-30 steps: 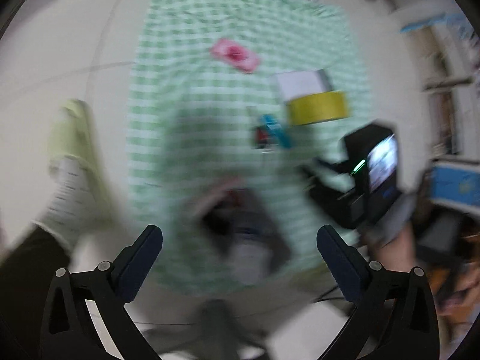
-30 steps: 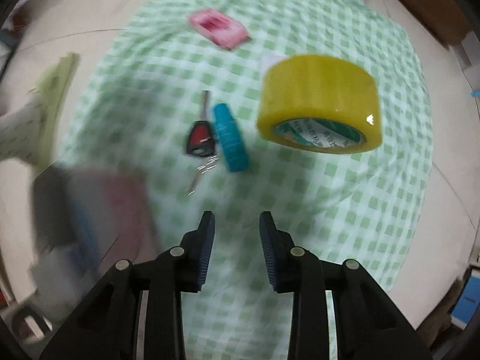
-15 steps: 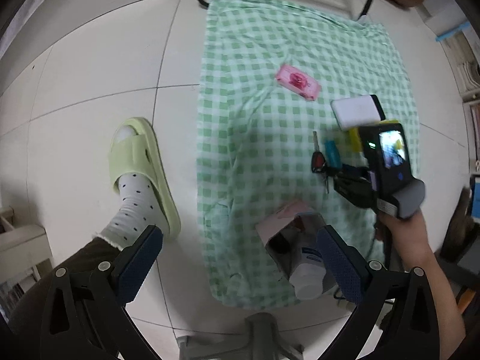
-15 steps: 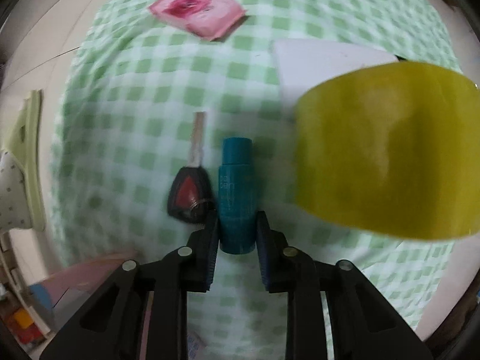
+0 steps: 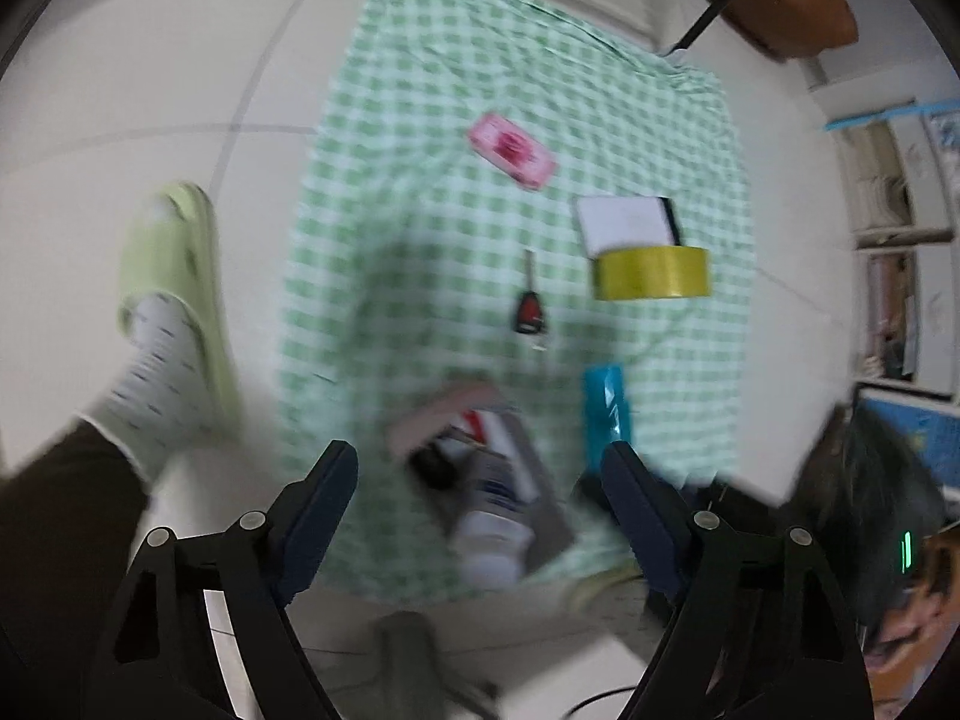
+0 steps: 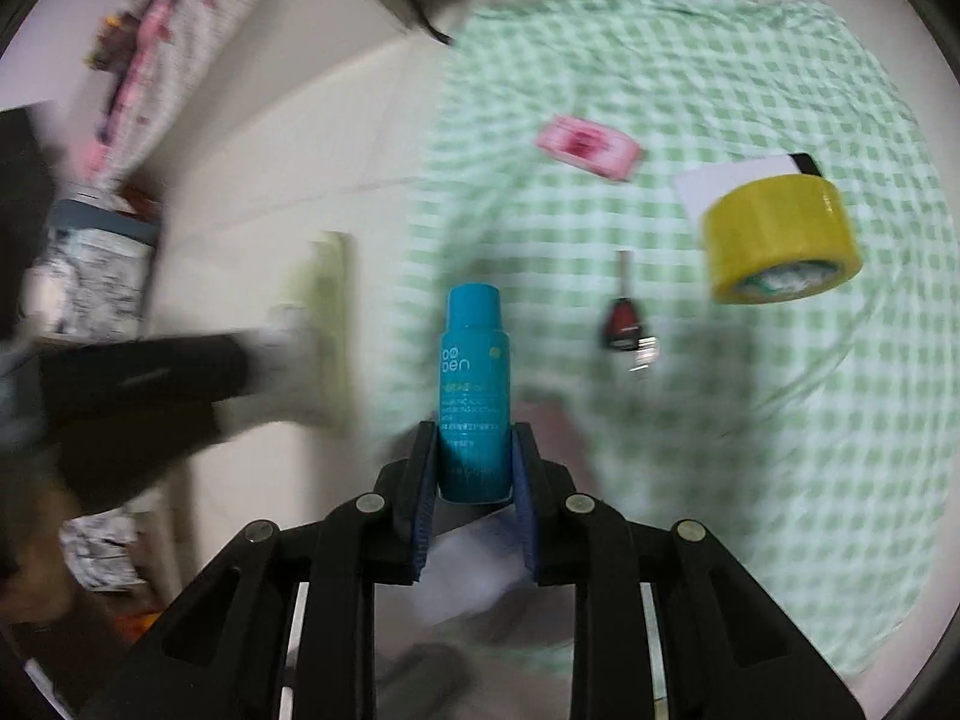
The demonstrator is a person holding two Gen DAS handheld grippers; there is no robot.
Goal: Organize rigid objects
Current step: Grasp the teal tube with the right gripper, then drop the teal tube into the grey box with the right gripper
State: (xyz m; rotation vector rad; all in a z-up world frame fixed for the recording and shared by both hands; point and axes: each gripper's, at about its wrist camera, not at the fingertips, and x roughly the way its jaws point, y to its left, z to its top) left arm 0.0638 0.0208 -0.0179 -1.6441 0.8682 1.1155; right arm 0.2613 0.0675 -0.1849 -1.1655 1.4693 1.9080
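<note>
My right gripper [image 6: 473, 450] is shut on a teal bottle [image 6: 474, 384] and holds it lifted above the green checked cloth [image 6: 750, 390]; the bottle also shows in the left wrist view [image 5: 607, 414]. On the cloth lie a red car key [image 6: 624, 324], a yellow tape roll [image 6: 780, 240], a white card [image 6: 732, 180] and a pink packet [image 6: 588, 147]. My left gripper [image 5: 480, 498] is open and empty above a box [image 5: 480, 462] with a white bottle [image 5: 492, 528] at the cloth's near edge.
A foot in a green slipper [image 5: 174, 300] stands on the tiled floor left of the cloth. Shelves [image 5: 888, 228] are at the right. Cluttered bags [image 6: 90, 252] lie at the left in the right wrist view.
My right gripper closed on the teal bottle and lifted it off the cloth, moving back and left. The left gripper view shifted closer to the box.
</note>
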